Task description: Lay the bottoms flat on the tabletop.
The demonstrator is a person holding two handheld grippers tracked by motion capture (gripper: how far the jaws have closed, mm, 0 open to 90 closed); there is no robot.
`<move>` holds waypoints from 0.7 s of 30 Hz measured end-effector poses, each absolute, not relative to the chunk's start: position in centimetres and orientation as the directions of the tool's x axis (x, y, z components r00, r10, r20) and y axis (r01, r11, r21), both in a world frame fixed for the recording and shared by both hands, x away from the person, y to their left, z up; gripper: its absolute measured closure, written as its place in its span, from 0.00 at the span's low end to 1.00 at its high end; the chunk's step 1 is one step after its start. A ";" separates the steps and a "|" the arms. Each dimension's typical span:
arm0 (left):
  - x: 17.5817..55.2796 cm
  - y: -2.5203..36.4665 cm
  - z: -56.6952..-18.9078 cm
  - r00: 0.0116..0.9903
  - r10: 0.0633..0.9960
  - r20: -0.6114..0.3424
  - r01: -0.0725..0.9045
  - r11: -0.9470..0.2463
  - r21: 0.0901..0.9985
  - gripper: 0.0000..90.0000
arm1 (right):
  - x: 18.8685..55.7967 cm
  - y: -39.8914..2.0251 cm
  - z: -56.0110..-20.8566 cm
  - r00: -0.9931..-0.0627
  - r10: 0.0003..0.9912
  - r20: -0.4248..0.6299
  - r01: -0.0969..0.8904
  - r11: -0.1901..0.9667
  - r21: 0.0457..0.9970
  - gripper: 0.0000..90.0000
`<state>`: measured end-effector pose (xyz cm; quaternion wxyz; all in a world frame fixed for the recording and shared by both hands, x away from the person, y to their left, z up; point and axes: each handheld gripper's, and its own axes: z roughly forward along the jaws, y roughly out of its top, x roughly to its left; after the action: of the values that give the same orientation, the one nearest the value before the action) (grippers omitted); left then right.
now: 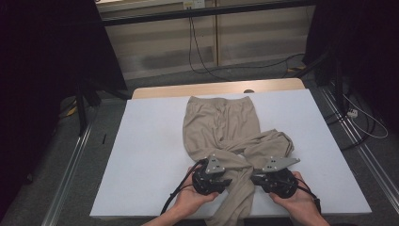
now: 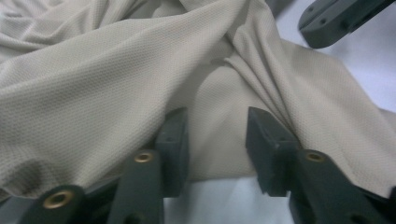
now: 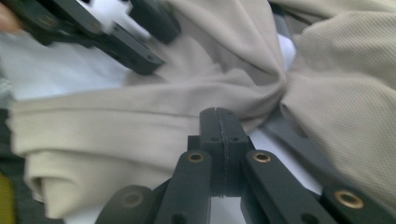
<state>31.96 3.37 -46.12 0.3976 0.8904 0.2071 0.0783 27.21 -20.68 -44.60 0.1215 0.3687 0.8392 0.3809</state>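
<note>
A pair of beige trousers (image 1: 221, 127) is laid on the white table (image 1: 150, 155), waistband at the far edge and legs running toward the person. The 2 legs are crossed near the front, one leg twisted over the other, which is probably why both grippers are brought in at that crossing: the cloth has to be taken there to untangle or fold it.

The left gripper (image 1: 211, 181) is held low at the near side of the crossing. In the left gripper view its fingers (image 2: 173, 149) are seen apart, with a flat stretch of the fabric (image 2: 93, 84) lying between and beyond them; the pads are not pressed on it, so nothing is gripped there yet.

The right gripper (image 1: 277, 181) is held just beside the other leg. In the right gripper view its fingers (image 3: 218, 140) are seen pressed together, tips against the lower edge of the cloth (image 3: 116, 135); whether a thin fold is pinched between them cannot be told.

The high view gives the whole layout: the waistband, the cross of the legs, both hands (image 1: 197, 200) under the grippers. The finger states are hidden there by the grey plates. The 2 gripper views supply those states and the weave and bunching of the cloth, and each catches the other gripper farther off.
</note>
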 end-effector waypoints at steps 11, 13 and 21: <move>31.4 4.1 -45.5 0.909 0.414 -0.047 0.324 -0.632 0.704 1.00 | 27.8 -17.3 -45.4 -0.745 0.665 0.054 0.467 0.462 0.754 0.62; 31.4 5.0 -45.3 0.902 0.428 -0.053 0.340 -0.631 0.698 1.00 | 28.1 -16.1 -45.8 -0.761 0.647 0.040 0.458 0.492 0.741 0.61; 30.8 9.1 -44.1 0.880 0.466 -0.093 0.392 -0.601 0.696 1.00 | 27.5 -13.0 -45.3 -0.825 0.562 0.056 0.414 0.534 0.737 0.96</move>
<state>30.80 9.15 -44.12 0.3763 0.8935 0.2403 0.0491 27.48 -12.95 -45.31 0.0942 0.2801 0.8708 0.3929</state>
